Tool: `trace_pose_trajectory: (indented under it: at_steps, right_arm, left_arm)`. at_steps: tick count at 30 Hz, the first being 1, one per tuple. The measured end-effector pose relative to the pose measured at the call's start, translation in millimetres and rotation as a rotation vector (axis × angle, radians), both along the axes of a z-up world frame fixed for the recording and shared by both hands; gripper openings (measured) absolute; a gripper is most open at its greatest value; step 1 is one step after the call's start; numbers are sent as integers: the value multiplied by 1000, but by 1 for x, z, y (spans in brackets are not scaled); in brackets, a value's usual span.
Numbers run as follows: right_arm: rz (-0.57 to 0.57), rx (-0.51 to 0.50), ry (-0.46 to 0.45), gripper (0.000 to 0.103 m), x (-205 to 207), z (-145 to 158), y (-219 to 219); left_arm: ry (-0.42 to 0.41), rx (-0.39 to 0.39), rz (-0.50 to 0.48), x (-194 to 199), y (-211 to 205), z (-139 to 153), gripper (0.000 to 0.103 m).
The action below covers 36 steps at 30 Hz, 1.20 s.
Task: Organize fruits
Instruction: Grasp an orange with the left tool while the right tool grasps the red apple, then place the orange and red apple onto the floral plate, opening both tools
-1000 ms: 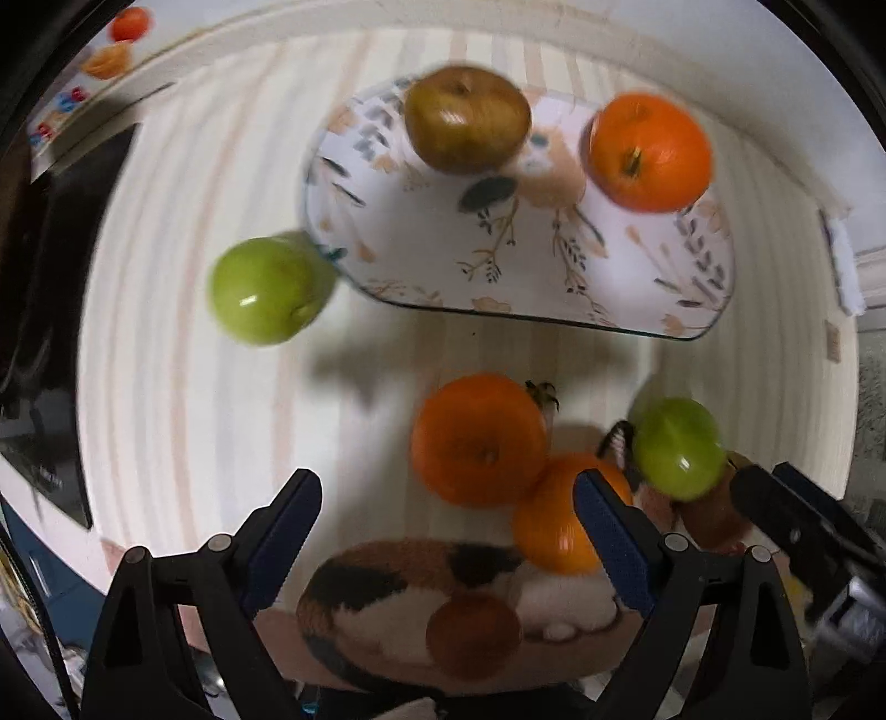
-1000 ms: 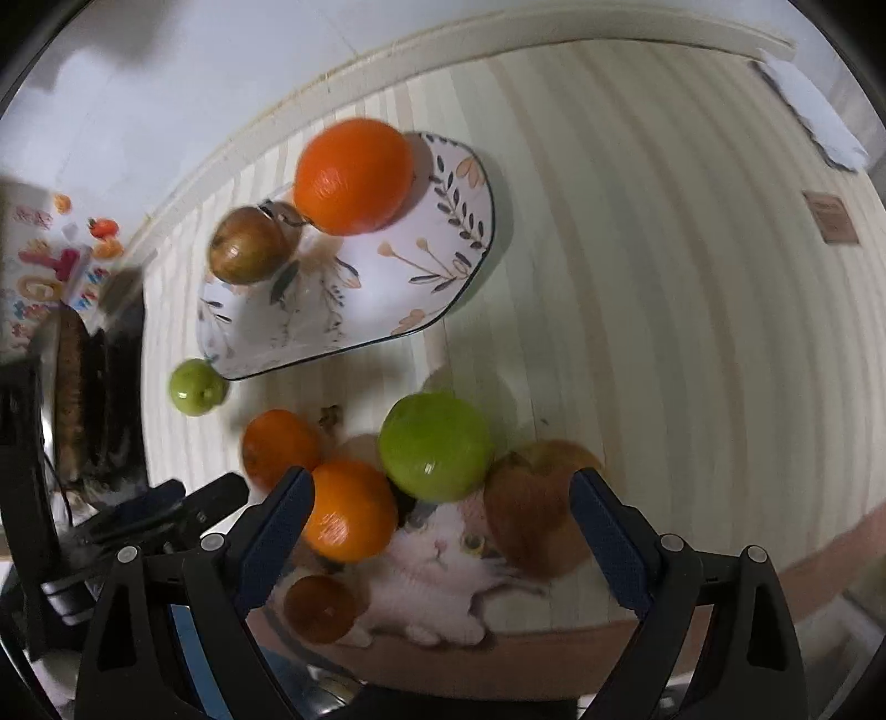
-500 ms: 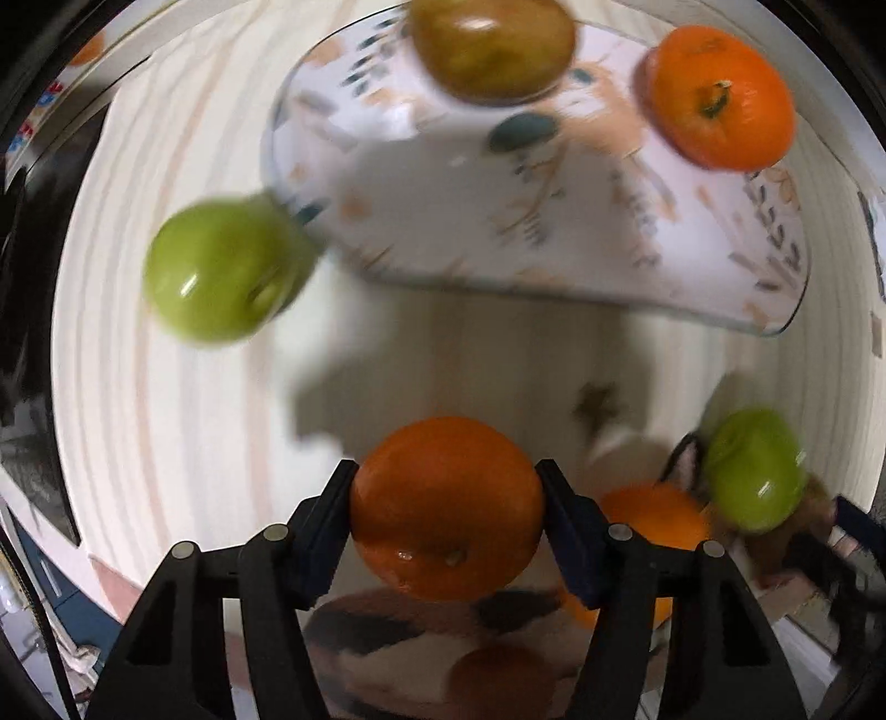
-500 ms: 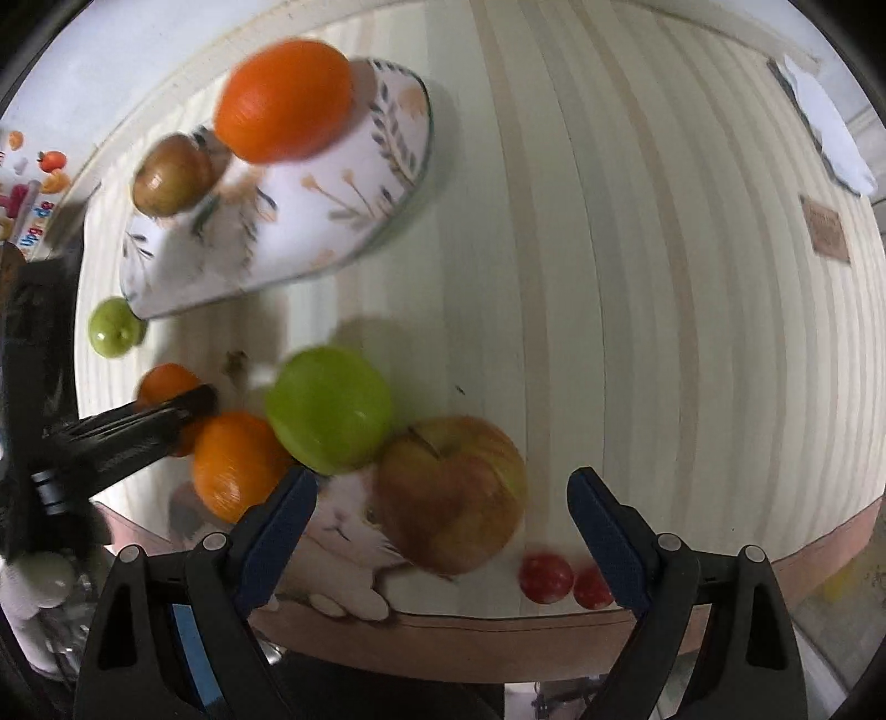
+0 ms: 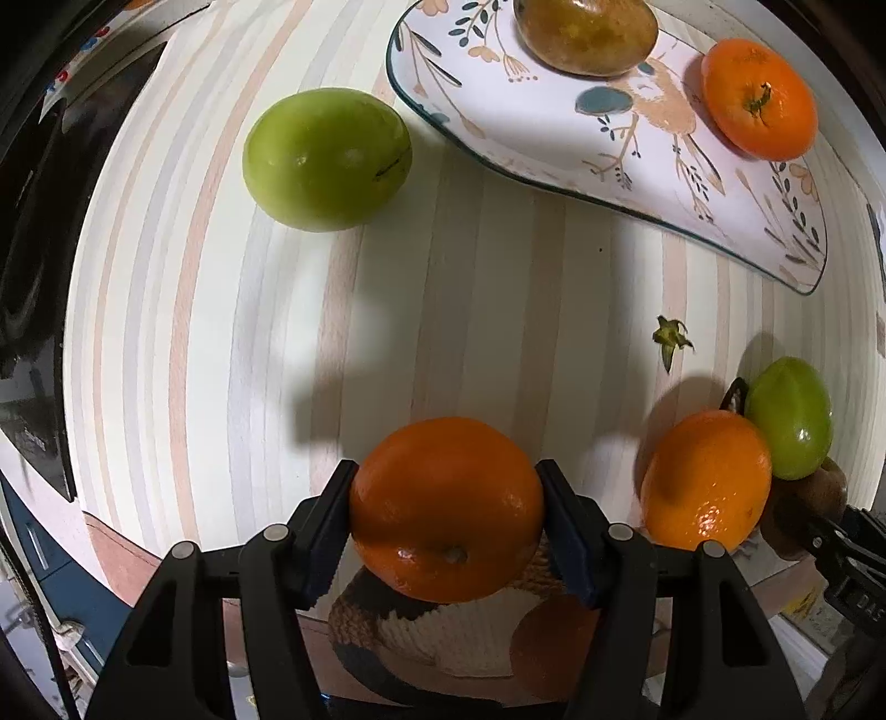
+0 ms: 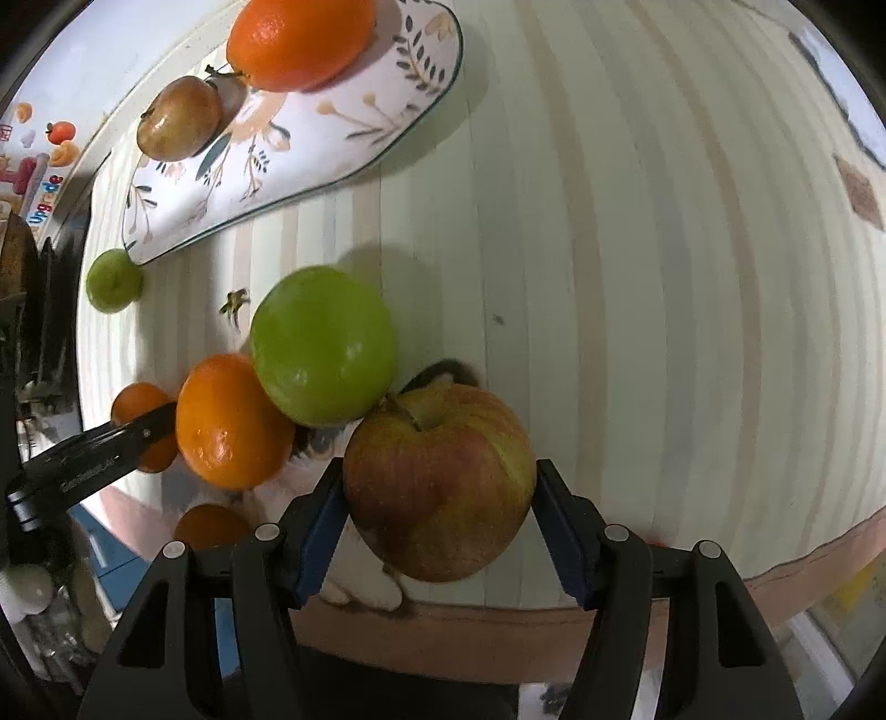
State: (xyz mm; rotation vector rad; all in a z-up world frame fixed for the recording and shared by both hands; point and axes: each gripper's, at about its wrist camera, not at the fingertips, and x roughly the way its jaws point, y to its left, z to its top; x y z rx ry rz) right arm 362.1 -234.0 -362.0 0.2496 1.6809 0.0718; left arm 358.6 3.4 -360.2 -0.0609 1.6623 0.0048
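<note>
My left gripper [image 5: 446, 523] is shut on an orange [image 5: 446, 509] near the table's front edge. My right gripper [image 6: 439, 512] is shut on a red-yellow apple [image 6: 440, 484]. A floral plate [image 5: 626, 127] at the back holds a brown fruit [image 5: 587, 33] and an orange [image 5: 758, 99]; the plate also shows in the right wrist view [image 6: 310, 138]. A green fruit [image 5: 326, 158] lies left of the plate. Another orange [image 6: 232, 421] and a green fruit [image 6: 324, 343] sit touching each other beside the apple.
The striped tablecloth [image 5: 498, 288] has a cat picture [image 5: 443, 626] at its front edge. A small dried calyx [image 5: 671, 339] lies on the cloth. Dark objects stand off the left side [image 5: 33, 221]. A small orange fruit picture [image 6: 210, 526] shows near the front edge.
Both grippers moved forward and closed: the left one took hold of the orange, the right one came around the apple and shut on it.
</note>
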Motion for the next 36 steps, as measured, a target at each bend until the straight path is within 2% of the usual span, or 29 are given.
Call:
trace_pose_trajectory:
  at_steps: [6, 11, 15, 19, 22, 24, 28, 36]
  right_arm:
    - [-1, -21, -27, 67, -4, 1, 2]
    - [-51, 16, -30, 67, -15, 2, 1]
    - [-70, 60, -56, 67, -16, 23, -6]
    - [-90, 129, -122, 67, -10, 62, -9]
    - [-94, 163, -191, 67, 6, 90, -8]
    - [-76, 160, -228, 67, 25, 100, -3]
    - [-51, 105, -260, 67, 72, 88, 16]
    - [45, -24, -206, 67, 131, 37, 29]
  left_arm:
    - [-16, -10, -11, 10, -6, 15, 61]
    - [-42, -25, -32, 11, -10, 34, 61]
    - [-75, -69, -44, 15, -12, 63, 61]
    - [-147, -131, -55, 31, -20, 105, 61]
    - [-189, -160, -62, 60, -26, 130, 61]
    - [-206, -138, -69, 86, -31, 135, 62]
    - [-179, -86, -82, 123, -25, 104, 62]
    - [-77, 0, -105, 157, -14, 41, 62]
